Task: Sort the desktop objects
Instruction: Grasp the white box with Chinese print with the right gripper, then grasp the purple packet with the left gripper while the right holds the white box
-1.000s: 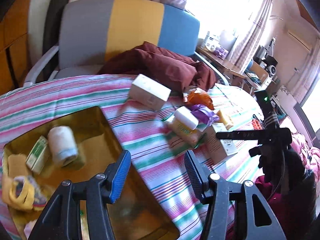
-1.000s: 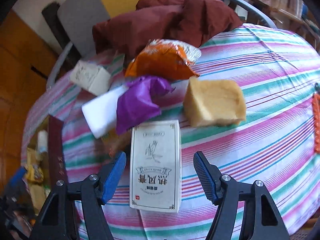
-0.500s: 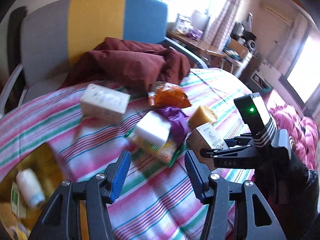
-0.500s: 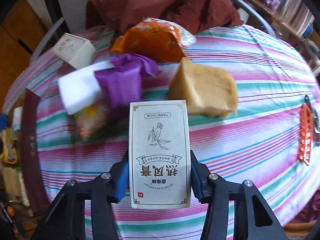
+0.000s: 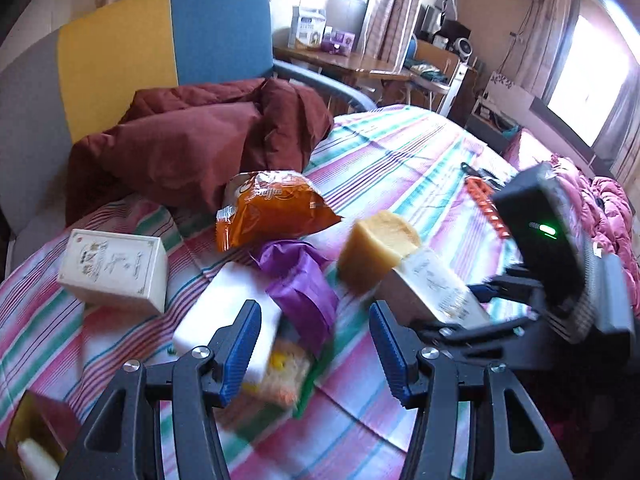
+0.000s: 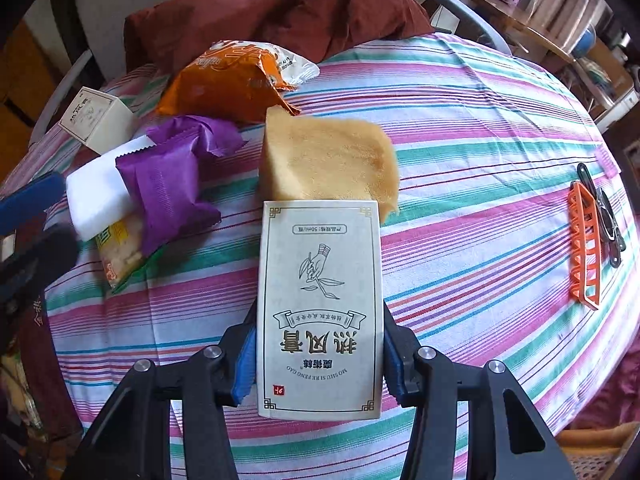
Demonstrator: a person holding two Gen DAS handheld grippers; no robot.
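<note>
My right gripper [image 6: 320, 364] is shut on a tall white ointment box [image 6: 320, 304], which also shows in the left wrist view [image 5: 432, 288], and holds it just in front of a yellow sponge block [image 6: 328, 160]. My left gripper [image 5: 314, 344] is open and empty, hovering over a white packet [image 5: 224, 312], a purple wrapper [image 5: 300, 284] and a yellow snack pack [image 5: 284, 372]. An orange snack bag [image 5: 272, 208] and a second white box [image 5: 114, 272] lie further back on the striped tablecloth.
A dark red jacket [image 5: 192, 140] lies on the chair behind the table. An orange hair clip [image 6: 586, 248] and a black clip lie at the table's right. A corner of the gold tin [image 5: 28, 440] shows at lower left.
My right gripper closed on the ointment box and lifted it slightly. My left gripper swung right, away from the gold tin, toward the pile of packets.
</note>
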